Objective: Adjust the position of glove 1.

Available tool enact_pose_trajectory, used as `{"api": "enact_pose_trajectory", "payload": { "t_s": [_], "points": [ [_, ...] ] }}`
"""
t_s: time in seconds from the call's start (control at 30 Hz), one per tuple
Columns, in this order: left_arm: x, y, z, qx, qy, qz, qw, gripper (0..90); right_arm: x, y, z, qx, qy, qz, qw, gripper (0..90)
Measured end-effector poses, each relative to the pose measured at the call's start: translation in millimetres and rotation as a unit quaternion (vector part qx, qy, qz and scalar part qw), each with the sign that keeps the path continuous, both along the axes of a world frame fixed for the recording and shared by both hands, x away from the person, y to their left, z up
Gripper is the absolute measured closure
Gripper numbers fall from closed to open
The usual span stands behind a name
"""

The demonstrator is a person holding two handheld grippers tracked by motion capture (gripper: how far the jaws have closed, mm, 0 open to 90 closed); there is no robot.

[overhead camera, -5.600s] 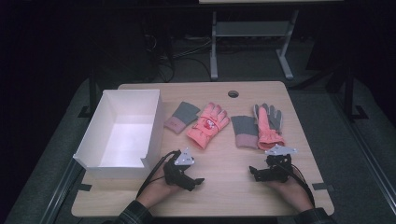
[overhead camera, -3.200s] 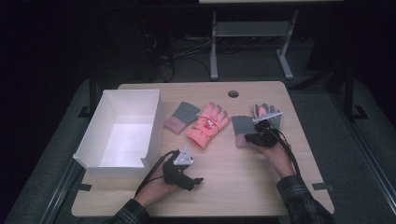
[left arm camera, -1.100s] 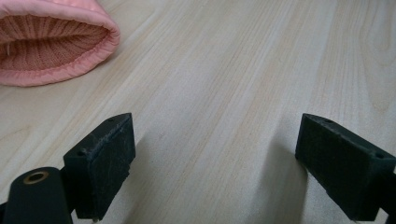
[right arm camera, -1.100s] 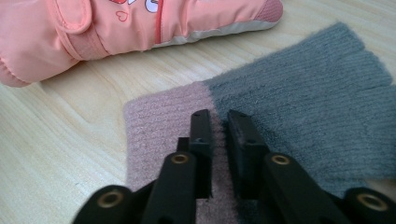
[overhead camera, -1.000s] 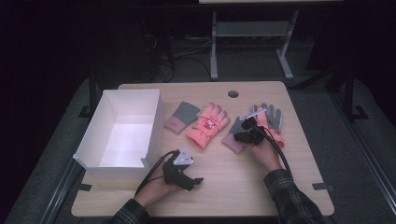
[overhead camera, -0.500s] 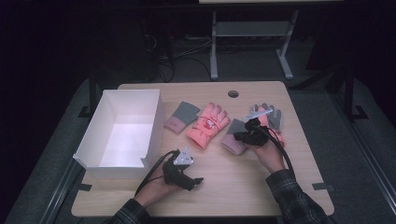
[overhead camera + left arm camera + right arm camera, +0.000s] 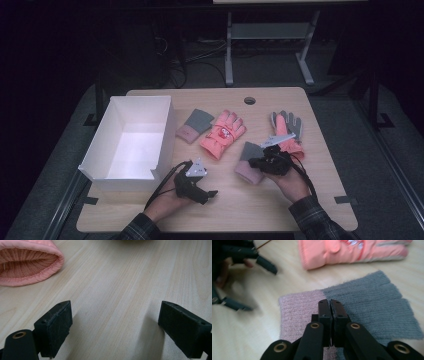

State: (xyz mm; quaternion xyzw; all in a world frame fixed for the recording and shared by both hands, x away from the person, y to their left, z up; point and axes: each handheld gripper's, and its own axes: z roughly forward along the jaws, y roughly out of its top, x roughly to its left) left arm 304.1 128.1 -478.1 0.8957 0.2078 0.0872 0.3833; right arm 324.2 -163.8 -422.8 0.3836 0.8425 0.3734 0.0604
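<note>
Your right gripper [image 7: 256, 163] has reached in, pinched the grey-and-pink knit fingerless glove [image 7: 248, 161], and dragged it leftward off the salmon-pink padded glove [image 7: 290, 140].

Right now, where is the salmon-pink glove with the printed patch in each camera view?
High view: the salmon-pink glove lies mid-table, right of the white box.
Left gripper view: its open cuff sits in the top left corner.
Right gripper view: it runs along the top, beyond the knit glove pinched by the right gripper.
Shared landmark: the pale wooden table under it.
</note>
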Motion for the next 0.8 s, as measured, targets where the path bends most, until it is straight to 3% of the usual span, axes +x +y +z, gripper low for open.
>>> {"api": "enact_pose_trajectory", "payload": {
  "t_s": [0.2,0.33,0.4,0.5,0.57,0.6,0.63,0.67,0.8],
  "points": [
    [-0.3,-0.2,-0.5,-0.003,0.002,0.001,1.0,11.3,-24.9,11.6,-10.6,-0.001,0.017,0.019,0.9997,87.8],
    [-0.4,-0.3,-0.4,-0.002,0.002,0.001,1.0,11.3,-29.8,18.0,-16.3,-0.005,0.026,0.029,0.9992,87.0],
    [-0.4,-0.3,-0.4,-0.003,0.003,0.002,1.0,11.3,-29.8,21.2,-18.9,-0.004,0.032,0.032,0.999,84.5],
    [-0.4,-0.3,-0.4,-0.003,0.003,0.002,1.0,11.3,-27.8,16.0,-14.5,0.011,0.024,0.03,0.9992,71.0],
    [-0.3,-0.4,-0.4,-0.003,0.003,0.001,1.0,11.3,-26.1,12.6,-13.3,0.009,0.019,0.028,0.9994,73.1],
    [-0.1,-0.2,-0.2,-0.001,0.002,0.0,1.0,11.3,-24.1,8.9,-12.5,0.008,0.015,0.019,0.9997,77.3],
    [0.0,-0.1,-0.2,0.0,0.002,-0.001,1.0,11.3,-16.5,-0.2,-12.1,-0.003,0.011,0.008,0.9999,87.4],
    [-0.1,-0.2,-0.1,0.0,0.002,0.0,1.0,11.3,-12.0,-3.9,-12.4,-0.009,0.007,0.001,0.9999,89.8],
    [0.3,-0.1,0.2,0.002,0.0,-0.001,1.0,11.3,2.2,-11.5,-14.0,-0.022,0.001,-0.013,0.9997,89.9]
  ]
}}
